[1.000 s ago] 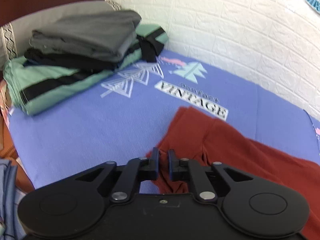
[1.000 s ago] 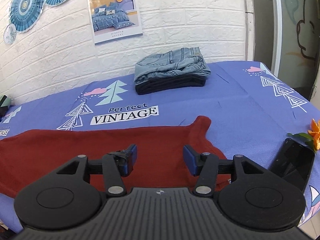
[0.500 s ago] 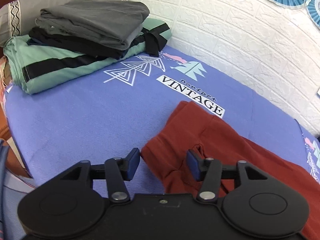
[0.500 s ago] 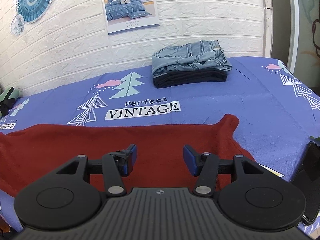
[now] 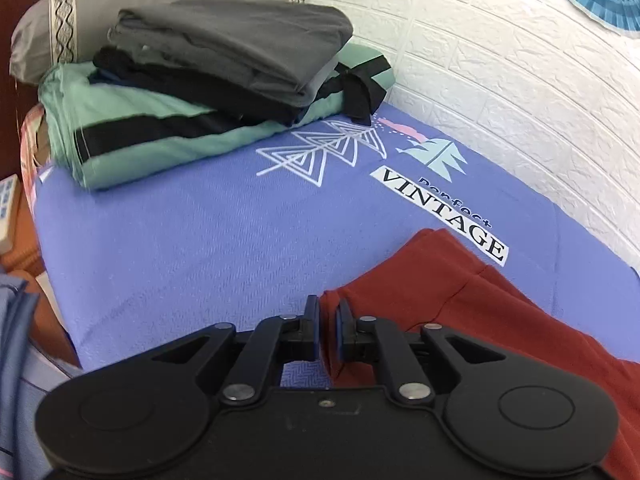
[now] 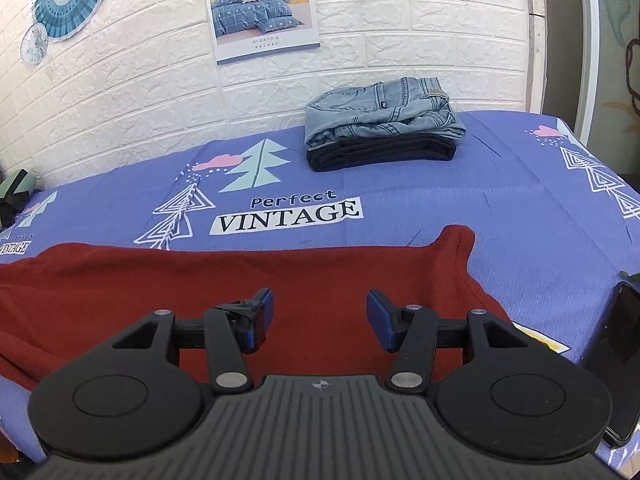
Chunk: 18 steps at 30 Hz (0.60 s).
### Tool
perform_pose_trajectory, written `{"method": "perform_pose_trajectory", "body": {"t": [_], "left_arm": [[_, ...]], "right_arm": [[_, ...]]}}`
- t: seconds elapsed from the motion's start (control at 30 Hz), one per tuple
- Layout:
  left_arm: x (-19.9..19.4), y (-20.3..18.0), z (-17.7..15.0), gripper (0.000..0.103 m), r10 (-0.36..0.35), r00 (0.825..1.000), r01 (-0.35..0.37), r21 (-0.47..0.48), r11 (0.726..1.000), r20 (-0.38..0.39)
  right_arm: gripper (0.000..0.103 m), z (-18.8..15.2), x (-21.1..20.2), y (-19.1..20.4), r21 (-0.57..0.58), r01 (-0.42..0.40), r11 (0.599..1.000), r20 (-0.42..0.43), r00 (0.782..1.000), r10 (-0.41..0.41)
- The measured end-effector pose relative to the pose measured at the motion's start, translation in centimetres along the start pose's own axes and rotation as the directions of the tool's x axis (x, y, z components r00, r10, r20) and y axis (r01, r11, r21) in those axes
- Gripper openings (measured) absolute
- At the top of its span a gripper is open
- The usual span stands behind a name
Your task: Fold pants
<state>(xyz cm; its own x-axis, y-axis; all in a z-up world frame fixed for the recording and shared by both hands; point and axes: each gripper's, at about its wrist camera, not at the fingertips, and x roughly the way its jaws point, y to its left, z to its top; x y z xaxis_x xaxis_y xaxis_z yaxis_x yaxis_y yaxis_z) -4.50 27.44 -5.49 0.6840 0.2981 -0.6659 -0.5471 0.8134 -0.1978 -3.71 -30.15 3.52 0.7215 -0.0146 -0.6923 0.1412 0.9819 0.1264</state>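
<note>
While the left tool point(image 5: 328, 330) is pinched narrow on the near corner of the red pants point(image 6: 312, 280) spread across the bed's point(image 6: 440, 208) near side, the right tool point(image 6: 318, 318) hovers wide over the cloth, holding nothing.

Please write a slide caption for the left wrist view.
Left tool shut on edge of rust-red fabric pants on purple printed bedsheet.
</note>
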Motion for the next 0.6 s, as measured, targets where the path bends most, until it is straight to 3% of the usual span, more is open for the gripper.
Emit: {"method": "perform_pose_trajectory", "body": {"t": [0.1,0.23,0.27,0.4,0.53,0.6], "left_arm": [[0.6,-0.1,-0.3,0.048,0.006,1.000,-0.006,0.009,1.000,-0.013],[-1.3,-0.5,0.3,0.094,0.034,0.999,-0.034,0.028,0.999,0.021],[-2.3,-0.6,0.5,0.101,0.033,0.998,-0.034,0.023,0.999,0.048],[-5.5,-2.2,1.4,0.101,-0.056,0.993,0.053,0.035,0.998,0.105],[-5.8,-5.4,1.0,0.102,-0.169,0.982,0.159,0.112,0.981,0.079],[-5.1,-7.0,0.4,0.103,-0.183,0.981,0.172,0.157,0.972,0.058]], "right_arm": [[0.091,-0.1,0.1,-0.4,0.001,0.007,1.000,-0.015,1.000,-0.007],[0.091,-0.4,-0.8,-0.6,0.014,0.004,1.000,-0.008,1.000,-0.004],[0.091,-0.5,-1.2,-0.5,0.012,0.004,1.000,0.003,1.000,-0.004],[0.091,-0.9,-2.6,-0.7,0.005,0.063,0.998,0.040,0.997,-0.063],[0.091,-1.5,-3.7,-2.4,0.075,0.121,0.990,0.054,0.991,-0.125],[0.091,-2.1,-4.0,-3.0,0.098,0.143,0.985,0.046,0.988,-0.148]]}}
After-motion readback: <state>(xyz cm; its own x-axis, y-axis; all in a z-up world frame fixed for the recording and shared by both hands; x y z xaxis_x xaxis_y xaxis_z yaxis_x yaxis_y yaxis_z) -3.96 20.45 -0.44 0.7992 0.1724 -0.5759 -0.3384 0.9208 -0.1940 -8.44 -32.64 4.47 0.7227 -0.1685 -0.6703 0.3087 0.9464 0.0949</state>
